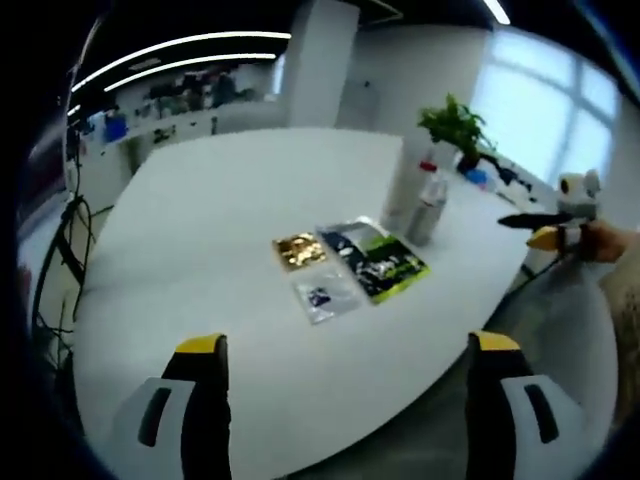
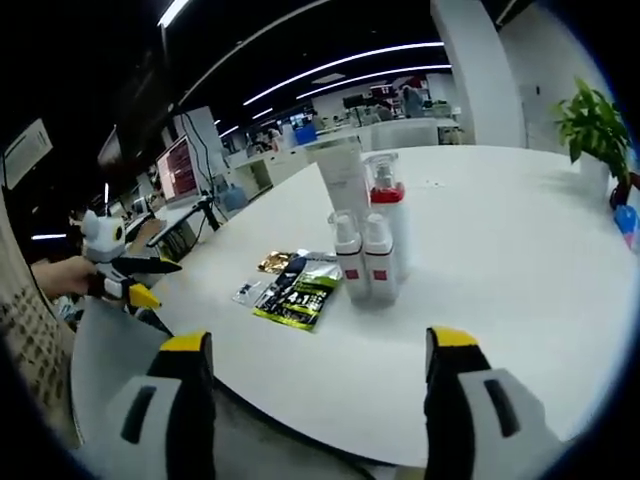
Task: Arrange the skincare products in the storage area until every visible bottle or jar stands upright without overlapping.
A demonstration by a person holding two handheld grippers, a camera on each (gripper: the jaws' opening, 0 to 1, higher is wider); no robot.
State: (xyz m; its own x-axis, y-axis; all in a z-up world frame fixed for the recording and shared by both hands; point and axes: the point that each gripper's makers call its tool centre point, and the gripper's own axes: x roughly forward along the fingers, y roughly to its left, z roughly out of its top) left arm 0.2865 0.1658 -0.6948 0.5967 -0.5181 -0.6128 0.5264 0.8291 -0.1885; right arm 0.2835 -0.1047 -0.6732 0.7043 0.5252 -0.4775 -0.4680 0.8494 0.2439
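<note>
A tight cluster of skincare products stands upright on the white table [image 2: 520,260]: two small white bottles with red labels [image 2: 364,262], a taller bottle with a red collar [image 2: 388,212] and a tall white tube [image 2: 343,178]. In the left gripper view the same cluster [image 1: 427,205] sits at the far right of the table. My left gripper [image 1: 347,343] is open over the near table edge, well short of them. My right gripper [image 2: 320,342] is open too, with the bottles beyond its jaws. Each gripper also appears in the other's view [image 1: 540,228] [image 2: 138,280], hand-held off the table edge.
Flat sachets lie beside the bottles: a green-black one [image 1: 385,262], a gold one [image 1: 299,250] and a small clear one [image 1: 322,296]. A potted plant [image 1: 455,125] stands at the table's far end. Desks and monitors [image 2: 175,165] fill the room behind.
</note>
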